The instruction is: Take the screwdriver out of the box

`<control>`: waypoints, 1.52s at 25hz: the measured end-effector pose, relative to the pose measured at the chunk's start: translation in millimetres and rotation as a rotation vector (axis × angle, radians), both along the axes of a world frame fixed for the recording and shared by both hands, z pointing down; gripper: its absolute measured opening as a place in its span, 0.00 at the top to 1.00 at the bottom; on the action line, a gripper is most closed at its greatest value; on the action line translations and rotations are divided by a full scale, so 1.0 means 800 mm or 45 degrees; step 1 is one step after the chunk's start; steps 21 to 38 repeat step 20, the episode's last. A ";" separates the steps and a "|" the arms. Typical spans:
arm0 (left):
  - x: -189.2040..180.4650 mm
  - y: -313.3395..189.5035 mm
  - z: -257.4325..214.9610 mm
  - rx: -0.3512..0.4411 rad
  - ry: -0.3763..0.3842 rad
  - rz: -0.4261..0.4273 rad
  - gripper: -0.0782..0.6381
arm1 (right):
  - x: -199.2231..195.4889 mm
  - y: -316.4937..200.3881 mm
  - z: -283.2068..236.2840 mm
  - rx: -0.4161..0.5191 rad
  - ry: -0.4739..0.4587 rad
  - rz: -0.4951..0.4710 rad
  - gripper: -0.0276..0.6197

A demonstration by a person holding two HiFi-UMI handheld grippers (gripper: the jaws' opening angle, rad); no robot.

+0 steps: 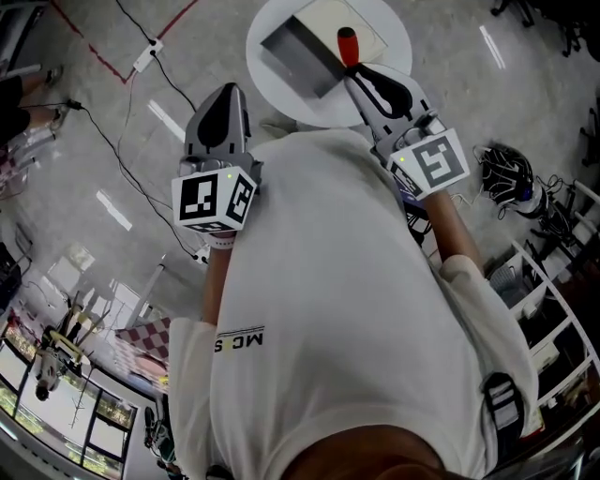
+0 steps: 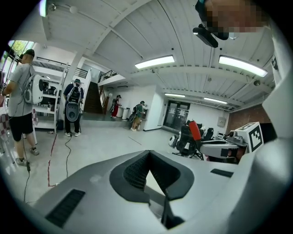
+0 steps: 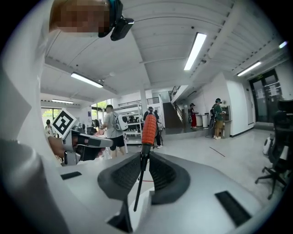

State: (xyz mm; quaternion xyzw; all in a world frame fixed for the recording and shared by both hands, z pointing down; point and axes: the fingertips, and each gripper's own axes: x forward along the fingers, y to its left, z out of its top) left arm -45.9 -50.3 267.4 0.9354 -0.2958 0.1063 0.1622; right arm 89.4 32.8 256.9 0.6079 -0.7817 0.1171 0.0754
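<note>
A screwdriver with a red handle (image 1: 348, 44) and a thin dark shaft is clamped in my right gripper (image 1: 361, 75), which is shut on the shaft. In the right gripper view the handle (image 3: 149, 129) sticks up past the pads (image 3: 123, 176), clear of everything. It hangs over the grey open box (image 1: 305, 52) on a round white table (image 1: 272, 23). My left gripper (image 1: 223, 103) is held left of the table, its jaws together with nothing between them. The left gripper view shows the jaws (image 2: 149, 154) pointing into the room, with the red handle (image 2: 195, 130) off to the right.
Cables (image 1: 141, 155) and a red tape line (image 1: 94, 52) run over the shiny floor at left. Wire shelving (image 1: 548, 309) and a bundle of cables (image 1: 506, 173) stand at right. Several people (image 2: 20, 105) and an office chair (image 3: 277, 151) are in the hall.
</note>
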 end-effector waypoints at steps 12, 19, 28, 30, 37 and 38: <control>0.008 -0.005 -0.001 -0.010 0.004 0.027 0.89 | 0.001 -0.007 -0.001 -0.014 0.024 -0.006 0.78; 0.001 0.002 -0.001 -0.019 0.004 0.034 0.89 | -0.010 0.000 0.003 -0.037 0.033 -0.008 0.78; -0.001 0.003 -0.001 -0.022 0.003 0.035 0.89 | -0.012 0.001 0.003 -0.040 0.034 -0.008 0.78; -0.001 0.003 -0.001 -0.022 0.003 0.035 0.89 | -0.012 0.001 0.003 -0.040 0.034 -0.008 0.78; -0.001 0.003 -0.001 -0.022 0.003 0.035 0.89 | -0.012 0.001 0.003 -0.040 0.034 -0.008 0.78; -0.001 0.003 -0.001 -0.022 0.003 0.035 0.89 | -0.012 0.001 0.003 -0.040 0.034 -0.008 0.78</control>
